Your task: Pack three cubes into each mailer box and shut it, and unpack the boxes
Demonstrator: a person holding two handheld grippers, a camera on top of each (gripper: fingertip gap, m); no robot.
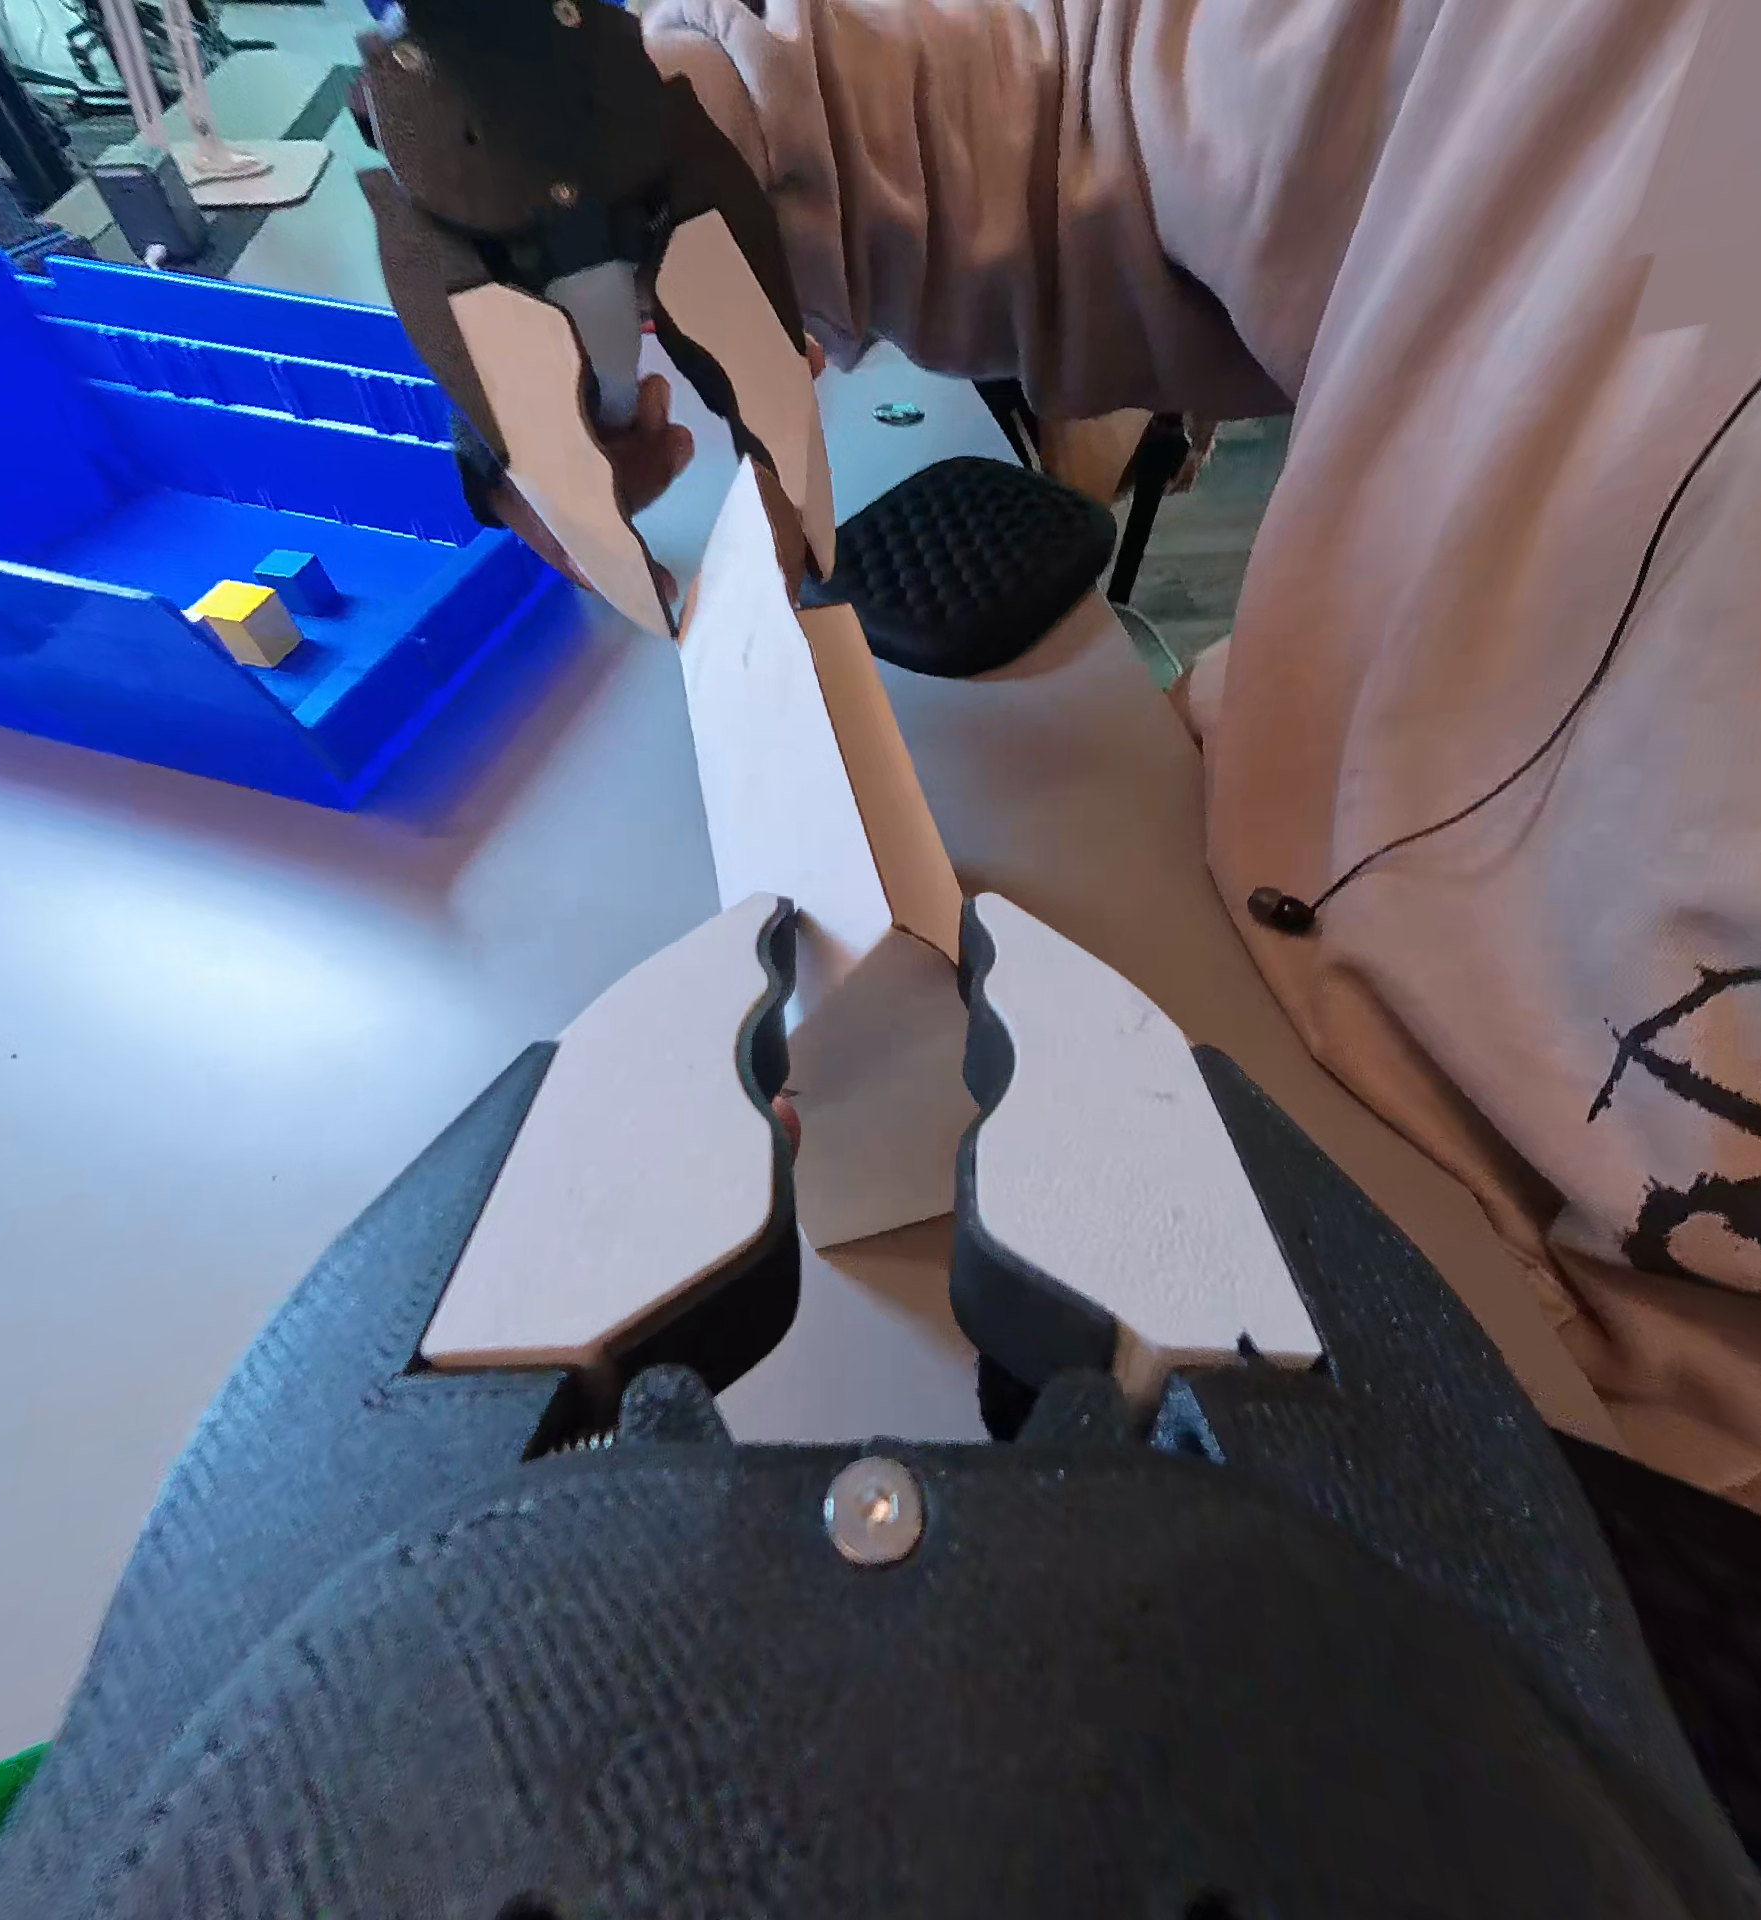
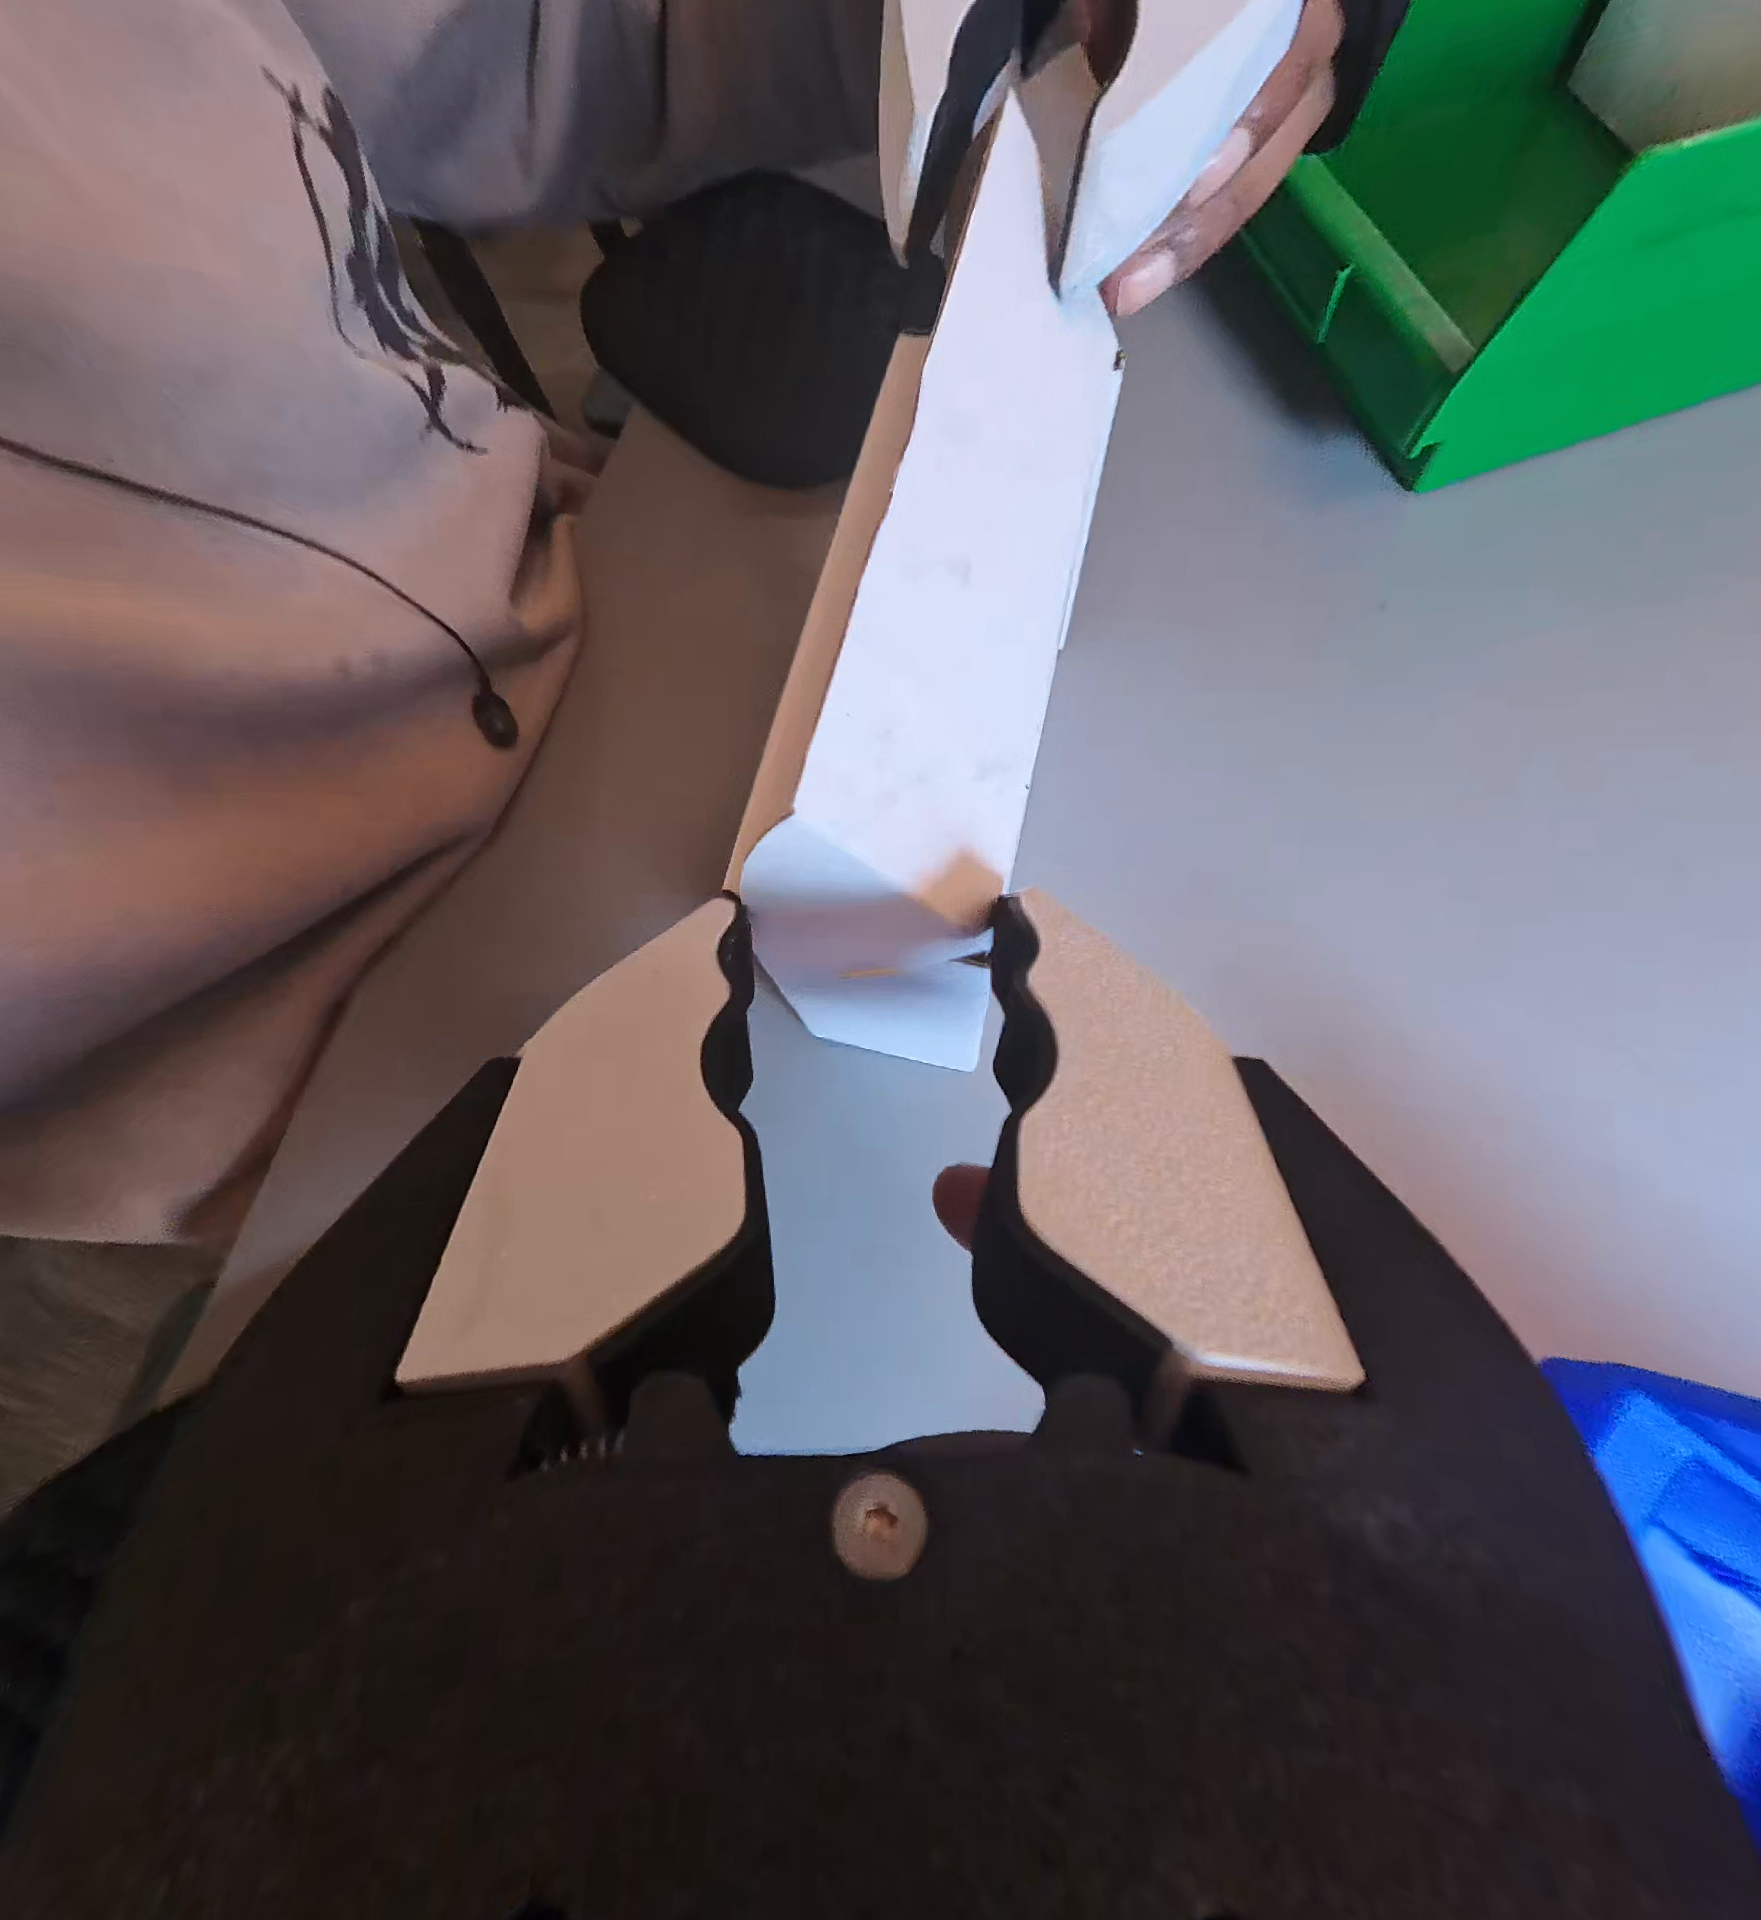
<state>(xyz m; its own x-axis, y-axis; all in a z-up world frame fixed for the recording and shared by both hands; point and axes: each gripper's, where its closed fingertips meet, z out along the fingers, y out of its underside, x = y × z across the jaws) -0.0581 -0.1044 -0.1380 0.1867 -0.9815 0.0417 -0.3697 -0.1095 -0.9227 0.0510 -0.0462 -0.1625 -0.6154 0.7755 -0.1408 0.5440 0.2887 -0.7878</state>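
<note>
A long white cardboard flap of the mailer box [image 1: 782,748] stretches between my two grippers above the table. My left gripper [image 1: 876,920] is shut on its near end, with a folded ear tab between the jaws. My right gripper [image 1: 741,592] holds the far end. In the right wrist view the same flap [image 2: 949,623] runs away from my right gripper [image 2: 874,914], which is shut on a folded ear tab, to my left gripper [image 2: 990,265]. A yellow cube [image 1: 242,620] and a blue cube [image 1: 296,578] lie in the blue bin [image 1: 419,717]. The rest of the box is hidden.
The person's pale sweatshirt [image 1: 1478,623] is close beside the flap, with a black chair seat [image 1: 969,561] below it. A green bin [image 2: 1582,312] stands past the left gripper. The blue bin's corner [image 2: 1728,1558] is beside my right gripper. The grey table [image 1: 180,987] lies beneath. The yellow cube [image 1: 242,620] lies some 25 cm from my right tips, 35 cm from my left tips.
</note>
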